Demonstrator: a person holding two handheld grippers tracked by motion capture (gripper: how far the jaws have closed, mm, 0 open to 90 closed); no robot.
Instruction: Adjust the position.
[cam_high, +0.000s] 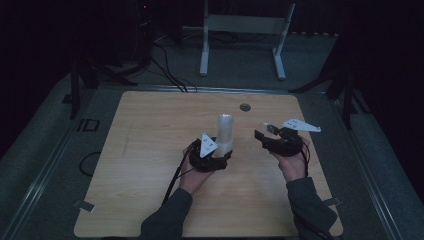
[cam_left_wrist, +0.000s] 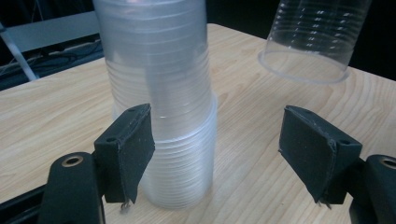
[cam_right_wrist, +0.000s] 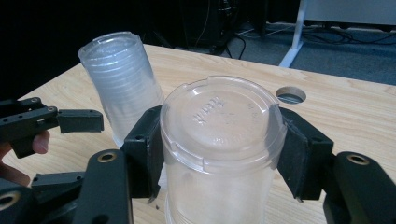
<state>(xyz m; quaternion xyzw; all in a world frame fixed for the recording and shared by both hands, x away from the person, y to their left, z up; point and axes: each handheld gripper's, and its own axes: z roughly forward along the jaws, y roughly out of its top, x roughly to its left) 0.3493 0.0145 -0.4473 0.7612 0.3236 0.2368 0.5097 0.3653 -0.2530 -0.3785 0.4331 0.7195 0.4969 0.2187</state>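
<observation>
In the high view, the left tool (cam_high: 220, 150) sits just left of the frame's centre, held by a hand that comes up from the bottom edge, and its jaws stand wide apart on either side of the foot of a tall stack of clear plastic cups (cam_high: 225, 135) that stands upside down on the wooden table (cam_high: 150, 165). In the left gripper view the same stack (cam_left_wrist: 163, 116) rises in the left half of the frame, its ribbed base on the table; the left jaw pad lies right against the lower cups, though whether it touches them I cannot tell, while the right pad stands well clear of them at the lower right, so this tool grips nothing. At the upper right of that view a single clear cup (cam_left_wrist: 313, 42) hangs mouth down above the table. Moving right in the high view, the right tool (cam_high: 267, 134) is just right of the stack, apart from it. In the right gripper view its two jaws press on both sides of the single cup (cam_right_wrist: 222, 149), bottom up in the frame's centre, with the stack (cam_right_wrist: 122, 88) tilted at upper left and the left tool (cam_right_wrist: 65, 149) at the left edge. A round hole (cam_high: 244, 107) in the table lies above the stack in the high view.
</observation>
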